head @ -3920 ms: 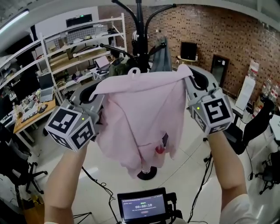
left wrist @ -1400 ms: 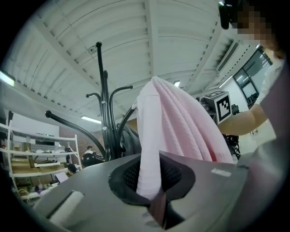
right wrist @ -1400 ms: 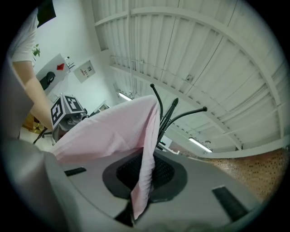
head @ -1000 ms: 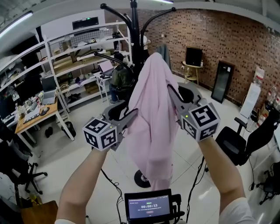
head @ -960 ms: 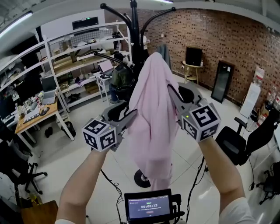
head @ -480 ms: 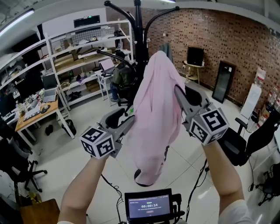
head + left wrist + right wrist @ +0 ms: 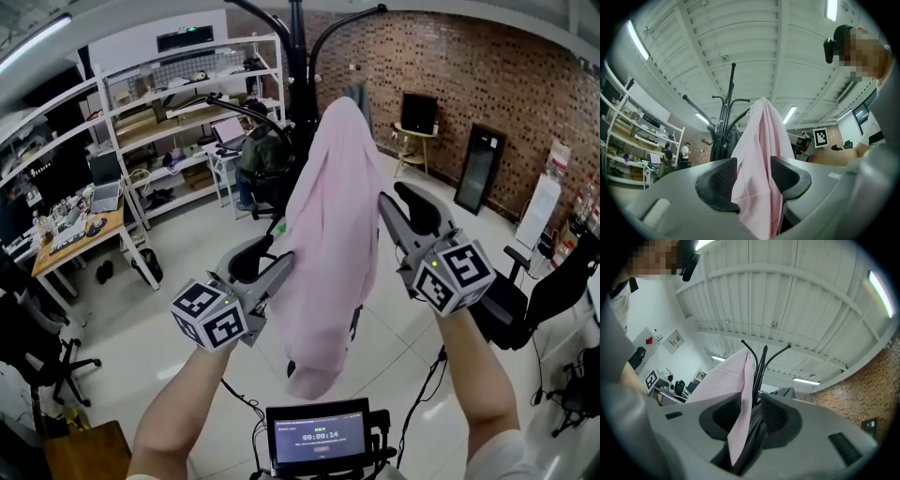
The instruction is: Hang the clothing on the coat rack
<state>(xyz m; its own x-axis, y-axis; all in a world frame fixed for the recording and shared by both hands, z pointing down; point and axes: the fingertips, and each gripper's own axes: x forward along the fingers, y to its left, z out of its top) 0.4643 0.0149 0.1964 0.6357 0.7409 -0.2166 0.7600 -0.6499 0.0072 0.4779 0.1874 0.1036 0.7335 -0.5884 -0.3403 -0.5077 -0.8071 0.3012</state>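
Pink clothing (image 7: 328,225) draped on far coat rack (image 7: 297,56), hanging loose inside spread jaws of left gripper (image 7: 272,261), just narrowing, and right gripper (image 7: 394,199), just widening

Limp pink garment (image 7: 328,225) hangs from black coat rack (image 7: 298,56).

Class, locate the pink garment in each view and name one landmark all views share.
Head view: pink garment, centre, hanging down.
Left gripper view: pink garment, centre, lower half.
Right gripper view: pink garment, just left of centre, lower half.
Shared landmark: the black coat rack.
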